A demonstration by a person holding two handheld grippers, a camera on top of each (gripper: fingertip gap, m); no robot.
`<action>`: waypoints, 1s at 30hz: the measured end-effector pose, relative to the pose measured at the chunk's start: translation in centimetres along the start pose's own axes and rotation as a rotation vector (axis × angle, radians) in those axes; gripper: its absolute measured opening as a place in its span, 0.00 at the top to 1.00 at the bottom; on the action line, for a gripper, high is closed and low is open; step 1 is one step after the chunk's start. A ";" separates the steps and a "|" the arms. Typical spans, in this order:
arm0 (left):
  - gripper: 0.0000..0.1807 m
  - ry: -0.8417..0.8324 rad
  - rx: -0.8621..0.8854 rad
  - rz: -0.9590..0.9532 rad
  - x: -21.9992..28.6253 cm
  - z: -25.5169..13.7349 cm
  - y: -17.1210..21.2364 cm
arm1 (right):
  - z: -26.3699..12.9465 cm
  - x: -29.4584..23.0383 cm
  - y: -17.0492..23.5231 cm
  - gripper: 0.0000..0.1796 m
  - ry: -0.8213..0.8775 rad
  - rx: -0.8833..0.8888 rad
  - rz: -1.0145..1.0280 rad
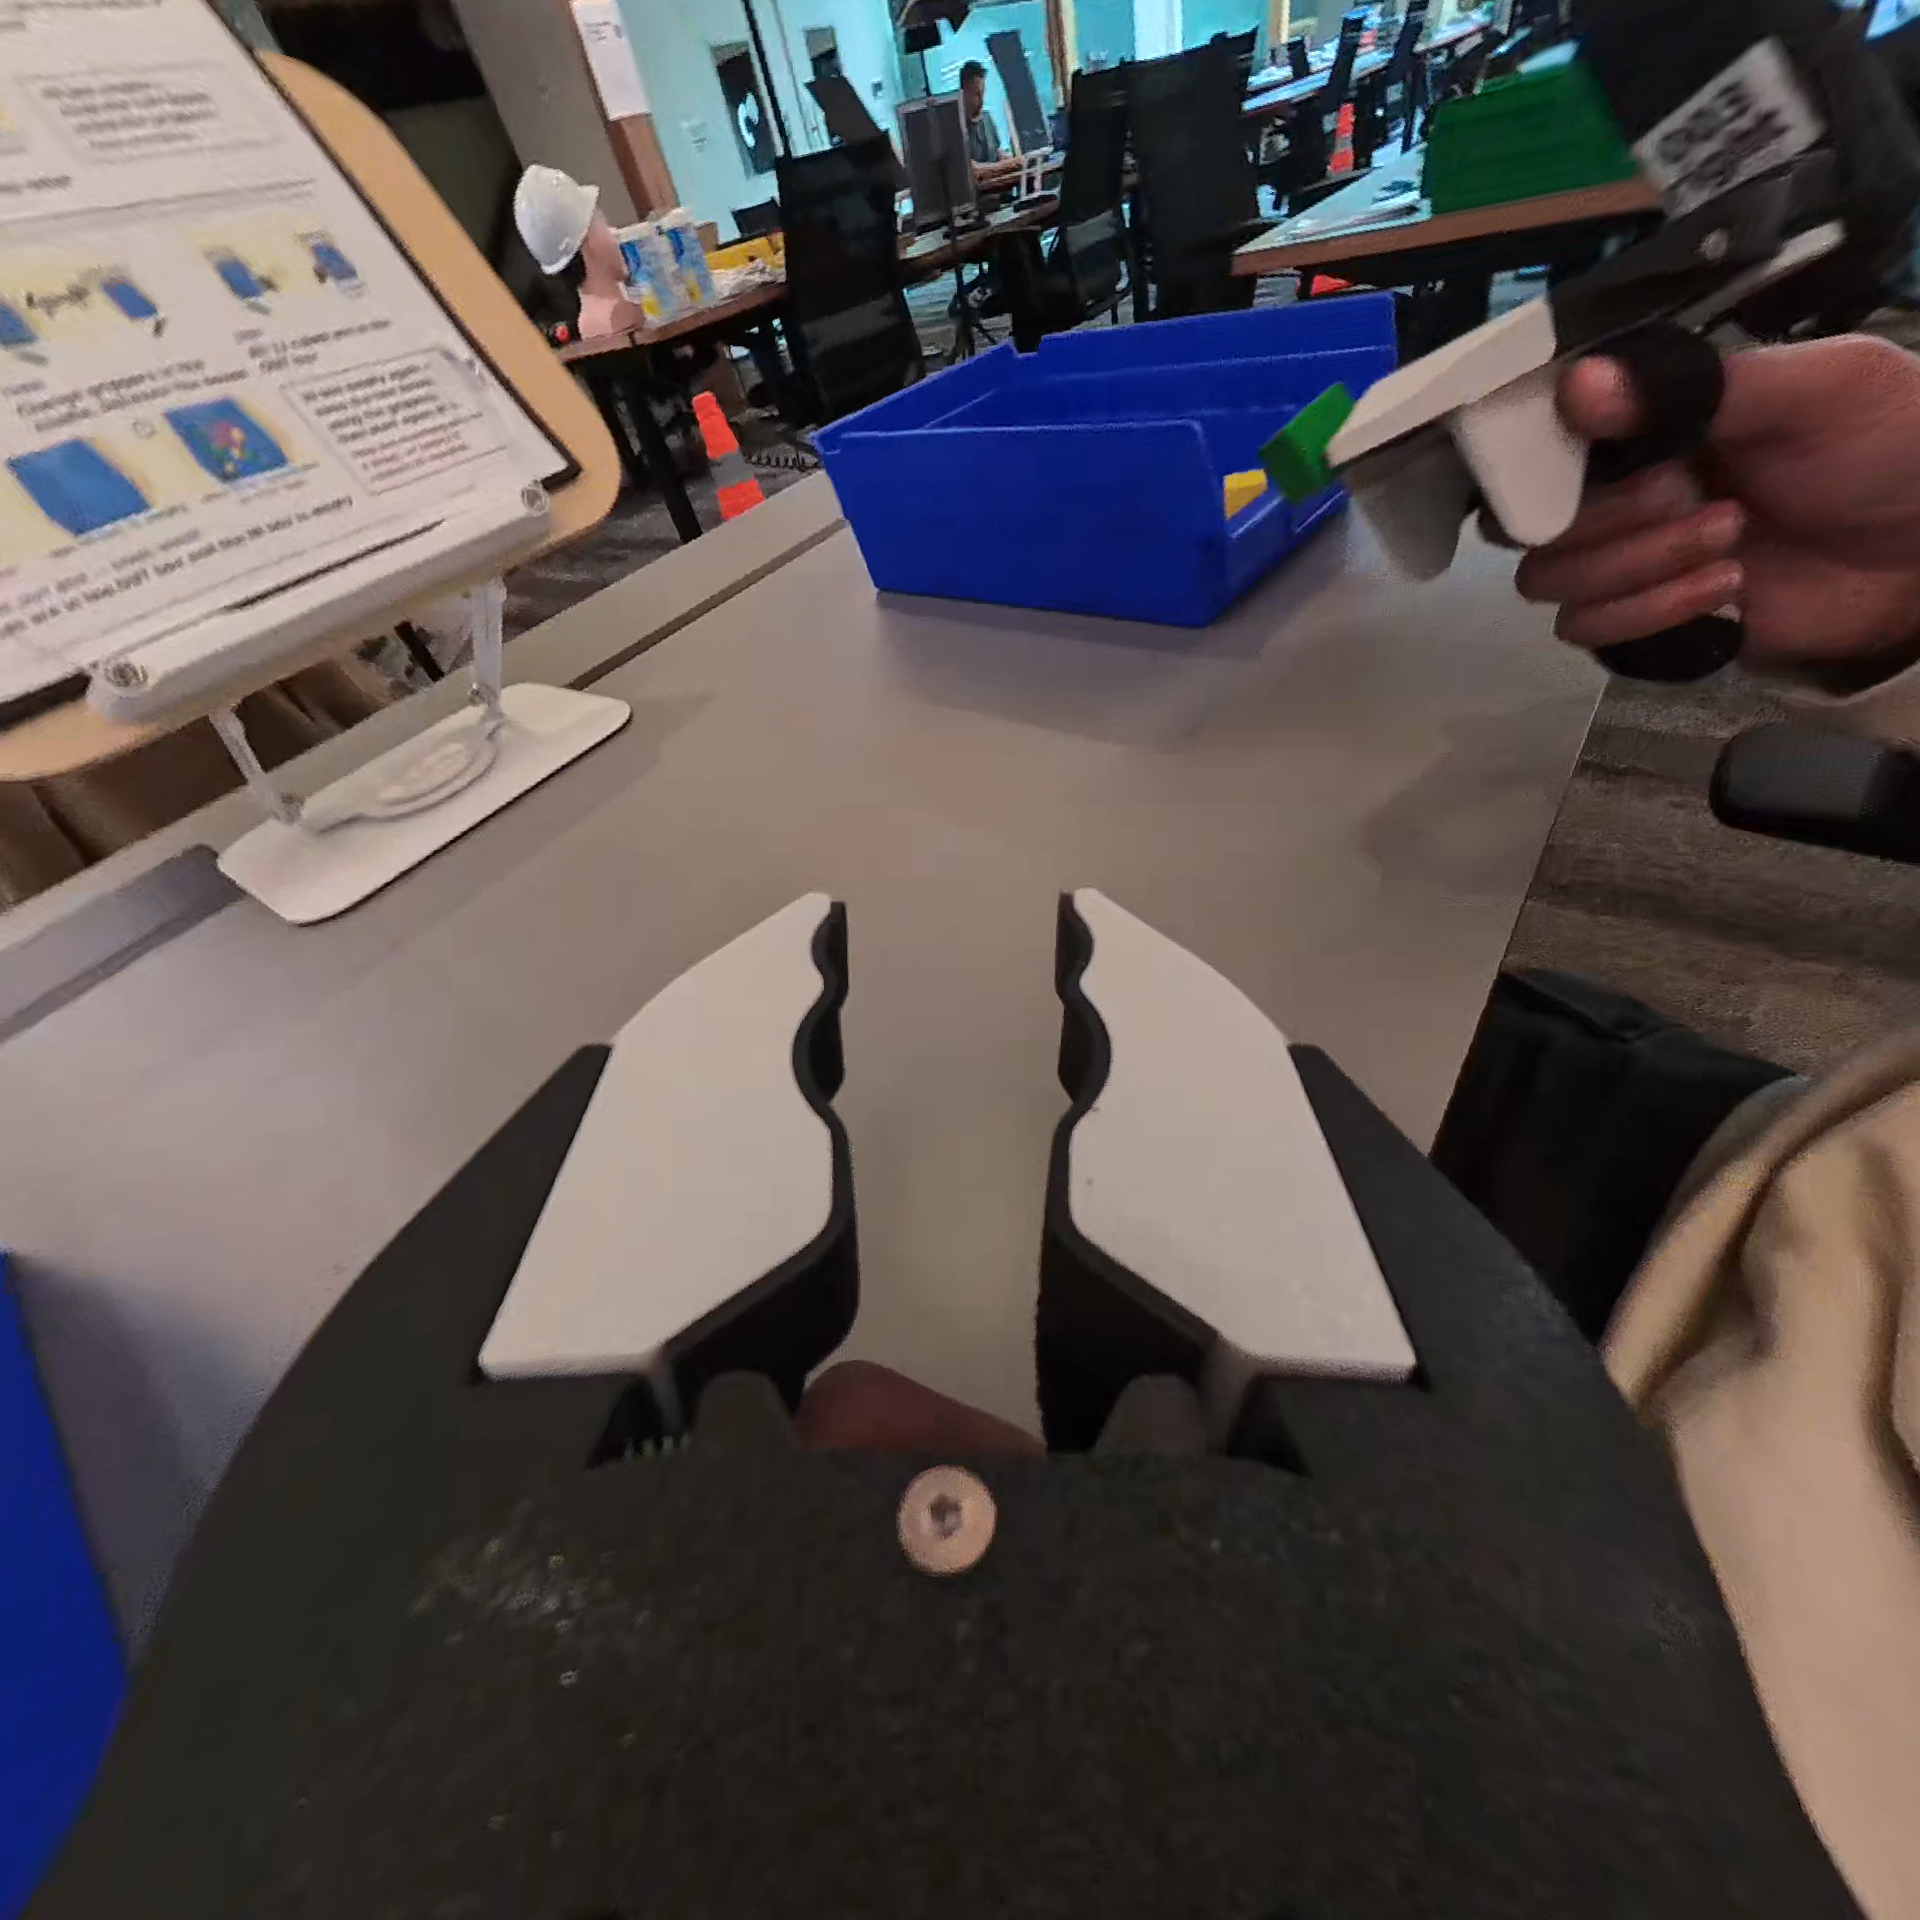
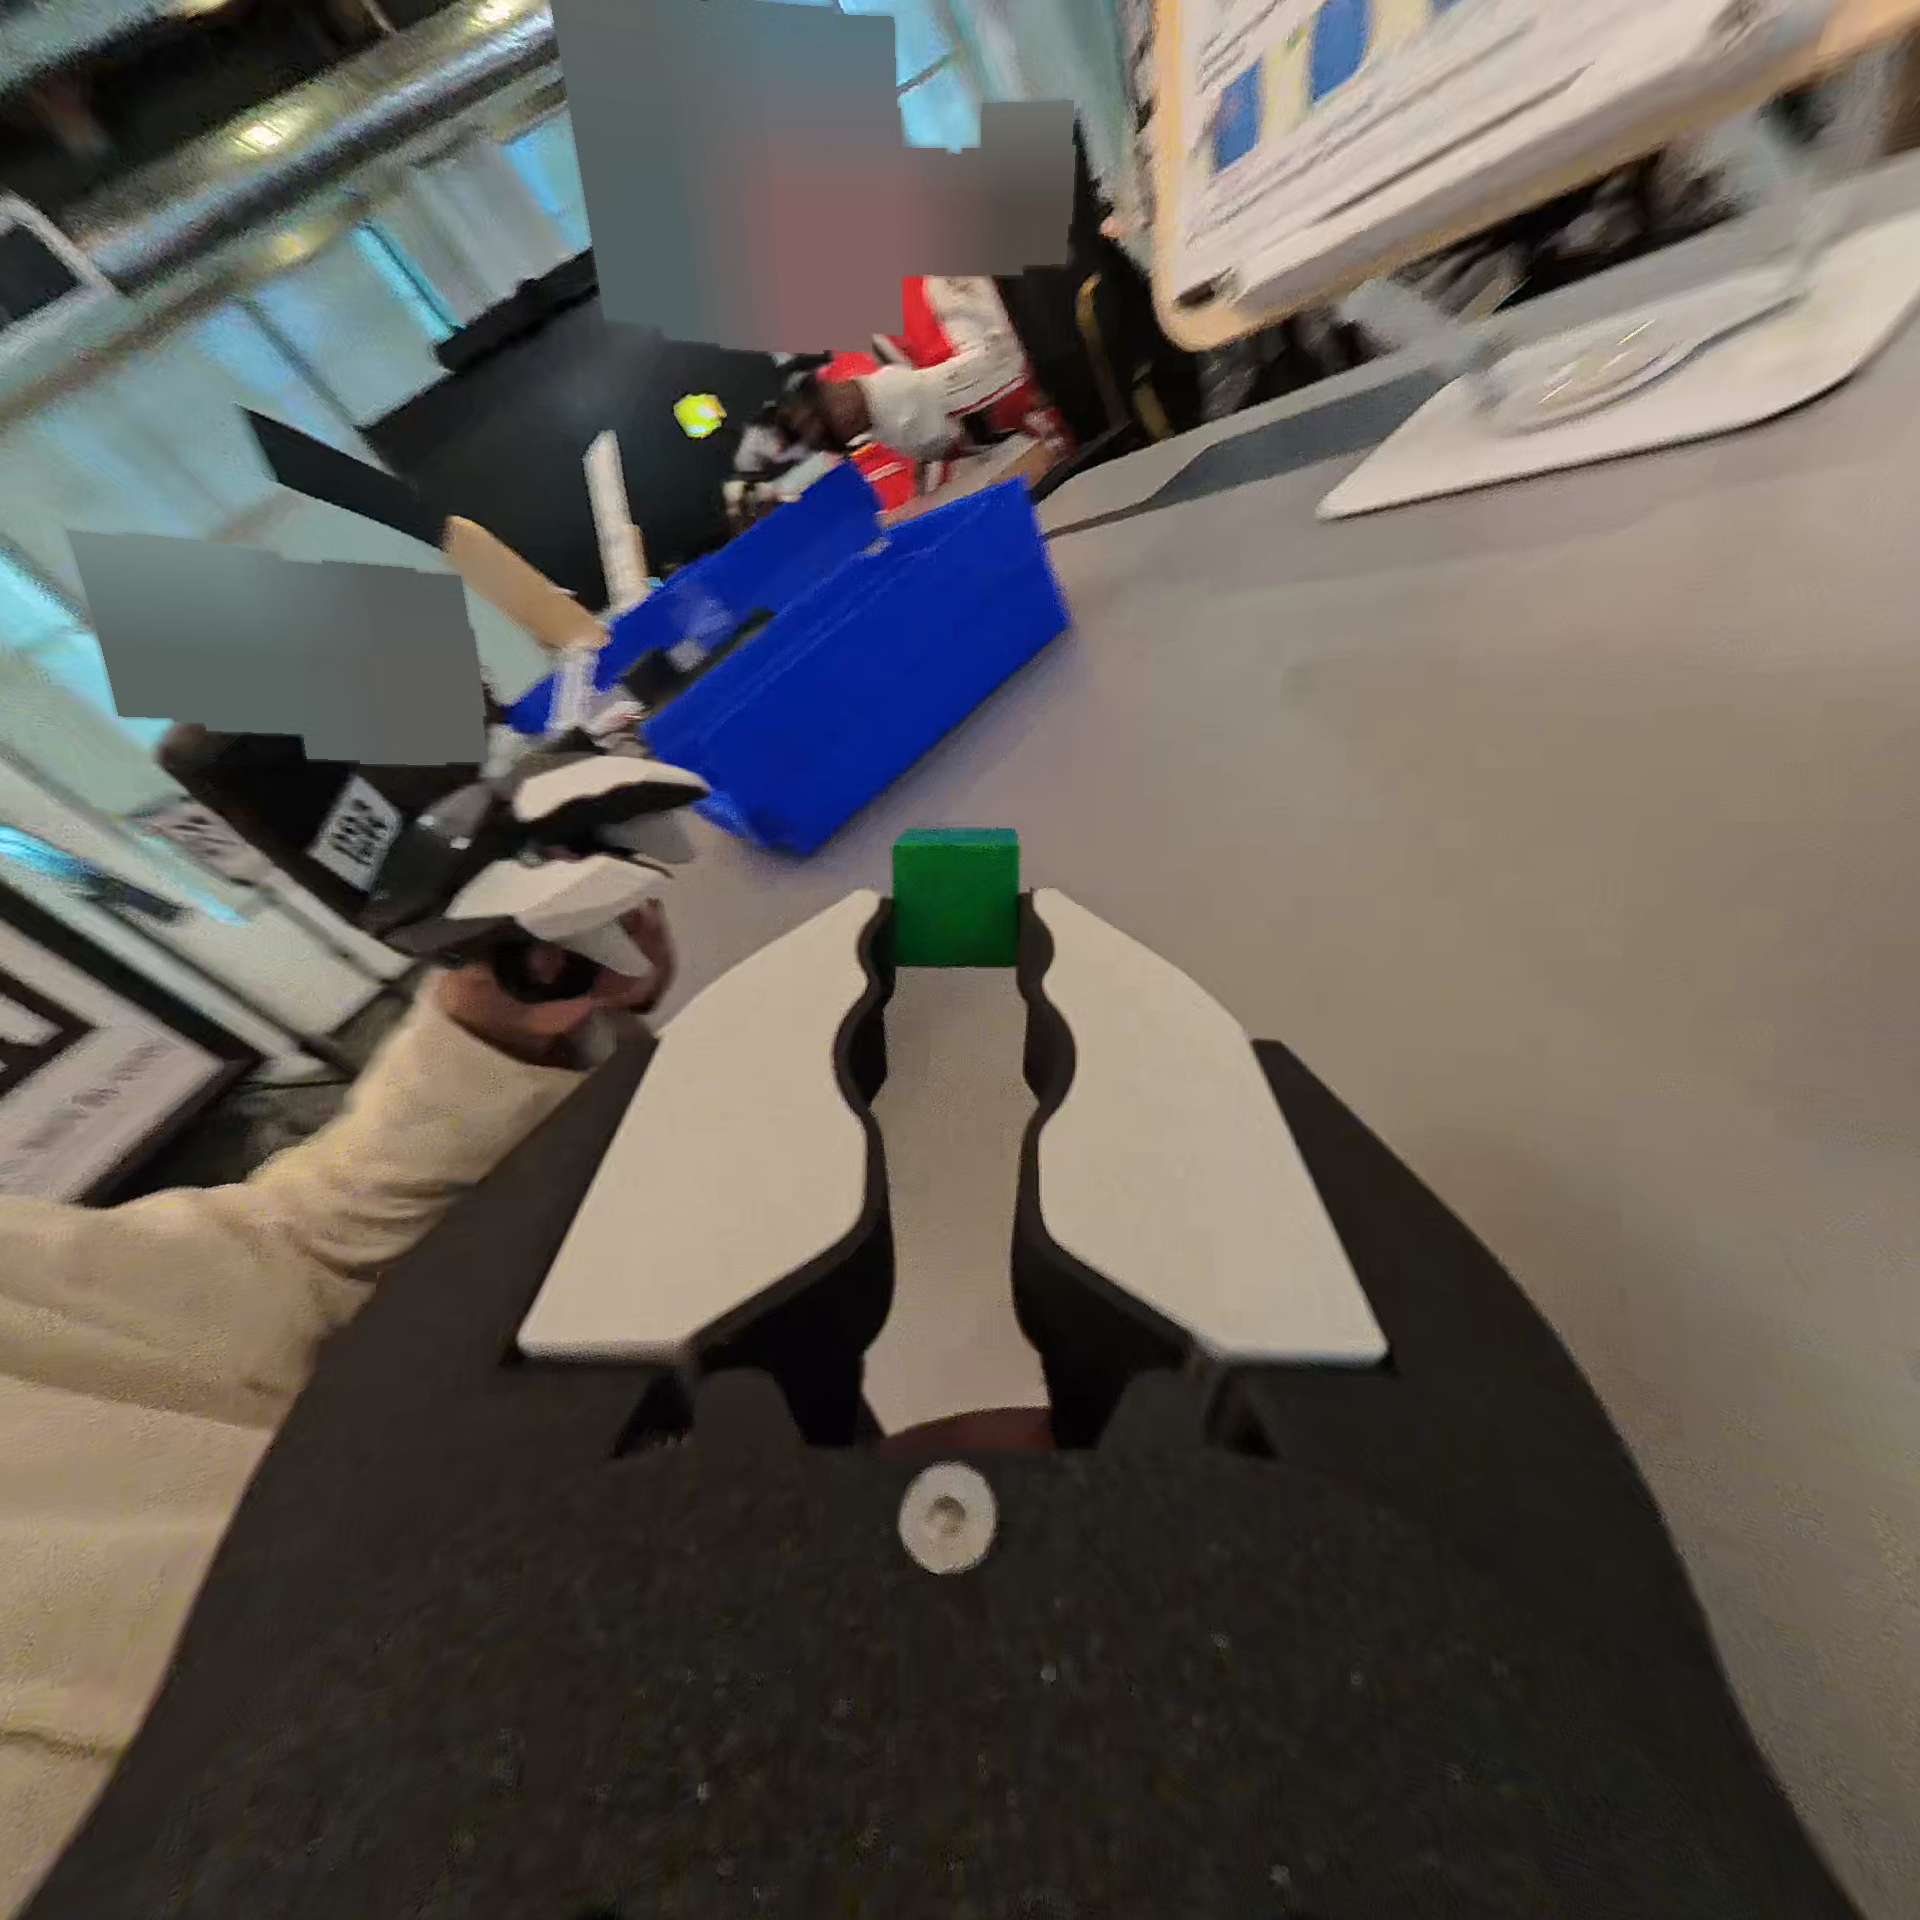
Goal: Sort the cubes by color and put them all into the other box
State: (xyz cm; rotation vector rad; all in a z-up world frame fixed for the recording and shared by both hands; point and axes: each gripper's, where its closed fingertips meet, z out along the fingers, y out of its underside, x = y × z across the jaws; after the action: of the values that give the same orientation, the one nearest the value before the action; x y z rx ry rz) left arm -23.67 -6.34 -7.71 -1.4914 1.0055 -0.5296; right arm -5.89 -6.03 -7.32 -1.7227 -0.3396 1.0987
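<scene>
On the far left of my left wrist view, at the bottom edge, I see a blue box, only a slice of its wall. Above it an instruction sheet leans on a white stand; it carries printed text and small pictures of blue boxes, but the writing is blurred.

Lower in the middle, my left gripper is spread apart over the grey table and it holds nothing. Behind it, further on the table, stands the other blue box, divided into compartments; 1 yellow cube shows inside near its right end.

To the right, my right gripper is pinching 1 green cube at its fingertips, in the air by the right end of that box; I cannot tell if it is over the box or just beside it. A black and white marker tag is on top of this gripper.

From the right wrist view, the green cube sits pressed between both fingertips, clear of the table, and a blue box lies far ahead on the left.
</scene>
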 end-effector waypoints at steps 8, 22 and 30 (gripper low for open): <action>0.81 0.042 -0.065 -0.078 -0.1 1.5 2.1 | -9.2 14.6 -11.5 0.88 0.576 -0.172 -0.304; 0.81 0.025 -0.151 -0.003 0.8 1.2 3.6 | -2.8 30.3 -4.7 0.88 0.546 -1.086 -0.365; 0.81 0.057 -0.199 -0.141 0.5 1.1 4.5 | -5.1 21.6 -14.5 0.77 0.575 -0.392 -0.391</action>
State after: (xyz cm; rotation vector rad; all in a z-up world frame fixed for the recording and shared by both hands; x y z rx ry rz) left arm -23.84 -5.83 -12.36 -1.7419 1.0261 -0.5886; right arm 13.73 11.72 -5.52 -2.1104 -0.5182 0.2369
